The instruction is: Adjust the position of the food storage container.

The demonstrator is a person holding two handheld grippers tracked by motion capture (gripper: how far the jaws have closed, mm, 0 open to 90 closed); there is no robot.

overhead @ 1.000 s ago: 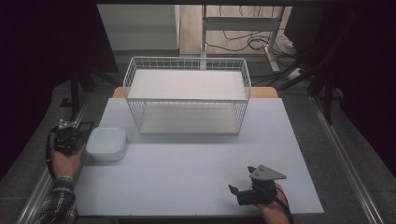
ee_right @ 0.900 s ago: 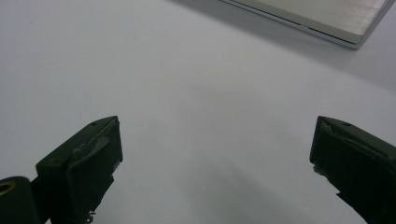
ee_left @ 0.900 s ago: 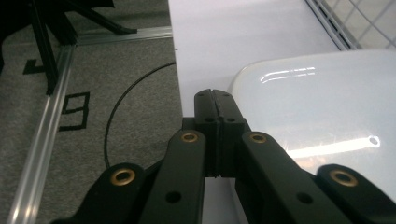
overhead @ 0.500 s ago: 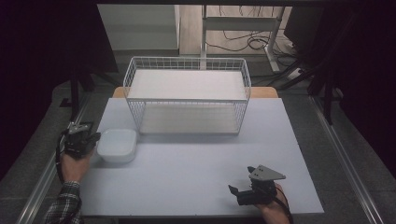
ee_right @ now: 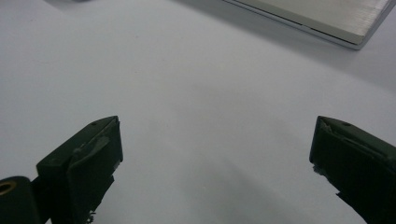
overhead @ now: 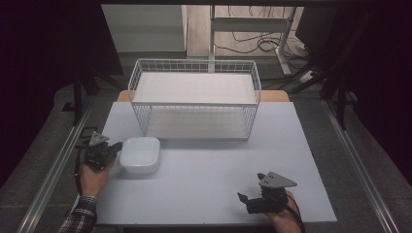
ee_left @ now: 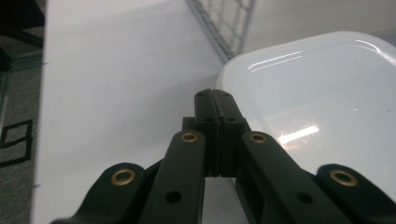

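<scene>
A white, glossy container with rounded corners (overhead: 141,154) rests on the pale table (overhead: 218,160) at the left. My left gripper (overhead: 112,149) is just left of it, held by a hand in a plaid sleeve. In the left gripper view its jaws are pressed together (ee_left: 215,99) with the tips against the container's rim (ee_left: 303,93); nothing shows between them. My right gripper (overhead: 246,201) sits low near the table's front right edge. Its jaws stand wide apart (ee_right: 215,154) over bare table.
A white wire basket rack (overhead: 194,65) with a flat shelf stands at the back centre of the table; its lower board's corner (ee_right: 327,18) appears in the right gripper view. Dark floor, metal rails and cables surround the table.
My left gripper and the white container have moved together to the right, toward the table's middle. The right gripper has stayed put.
</scene>
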